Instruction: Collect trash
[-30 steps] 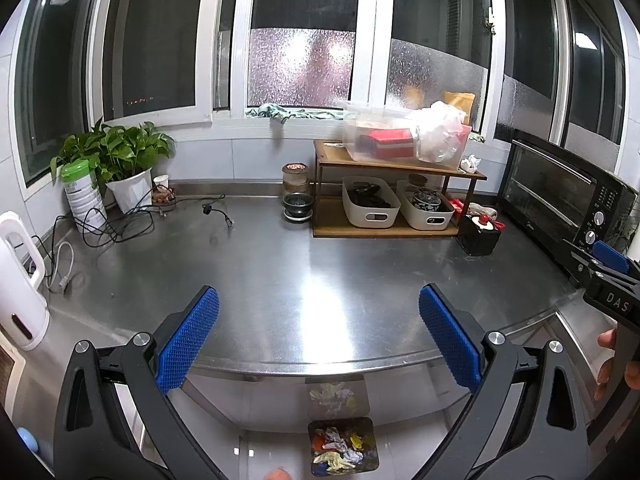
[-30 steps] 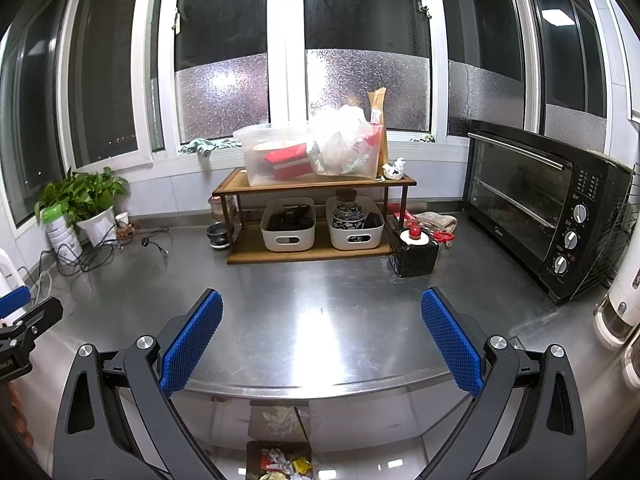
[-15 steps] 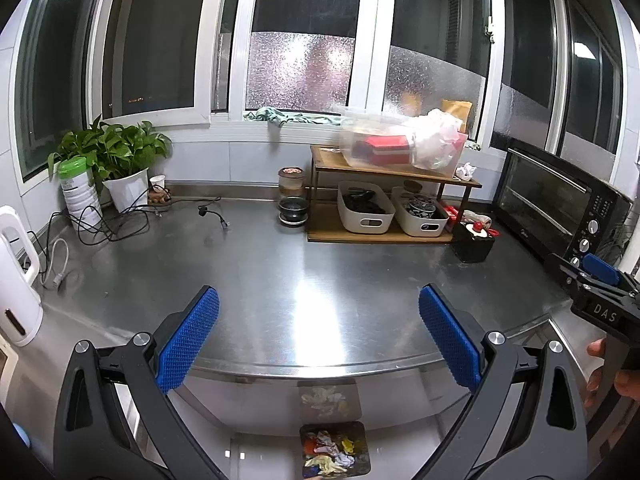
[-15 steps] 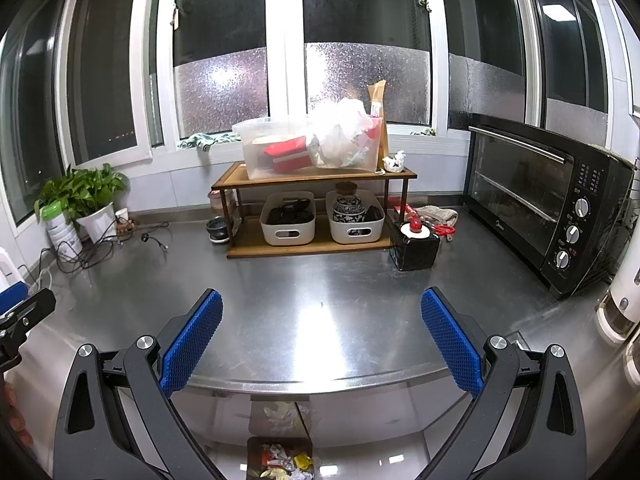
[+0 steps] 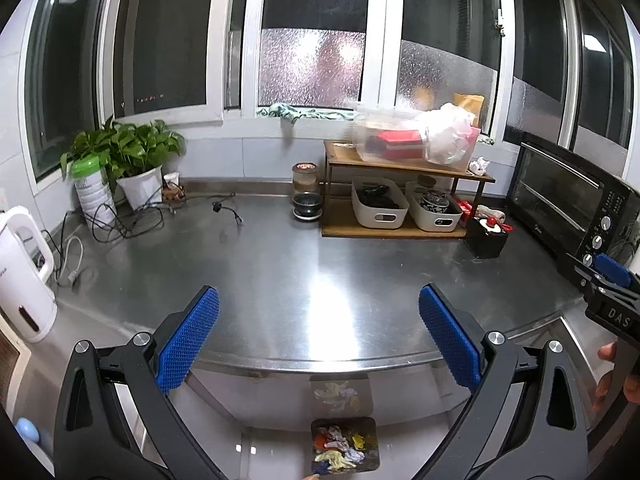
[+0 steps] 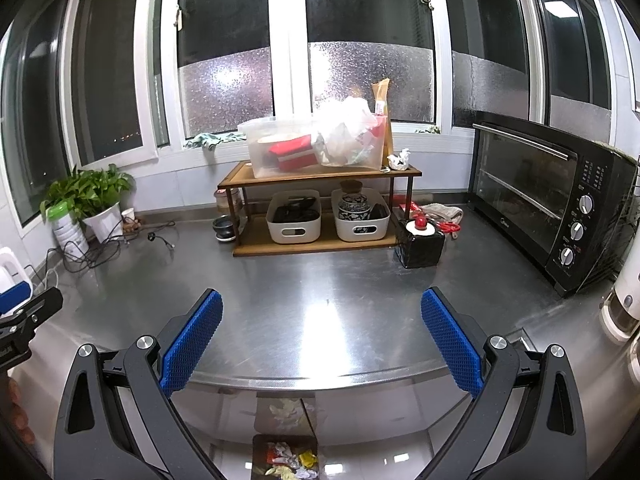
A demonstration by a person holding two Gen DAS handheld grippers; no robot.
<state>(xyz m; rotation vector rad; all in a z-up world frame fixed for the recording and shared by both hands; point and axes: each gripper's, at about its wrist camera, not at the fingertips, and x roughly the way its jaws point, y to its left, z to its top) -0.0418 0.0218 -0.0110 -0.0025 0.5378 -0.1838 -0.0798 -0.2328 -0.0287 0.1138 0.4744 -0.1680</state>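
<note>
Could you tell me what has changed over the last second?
Both views now show slightly more of the windows, so both grippers seem to have backed off or tilted slightly. Nothing was grasped or released: the left gripper and right gripper remain open and empty. The trash bin below the steel counter stays full and unmoved.

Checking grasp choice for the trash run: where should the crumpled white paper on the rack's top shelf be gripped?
Pinch the crumpled paper across its middle, coming from the front and slightly above. The clear bin crowds its left, the wall is behind, and a loose wad should compress.
</note>
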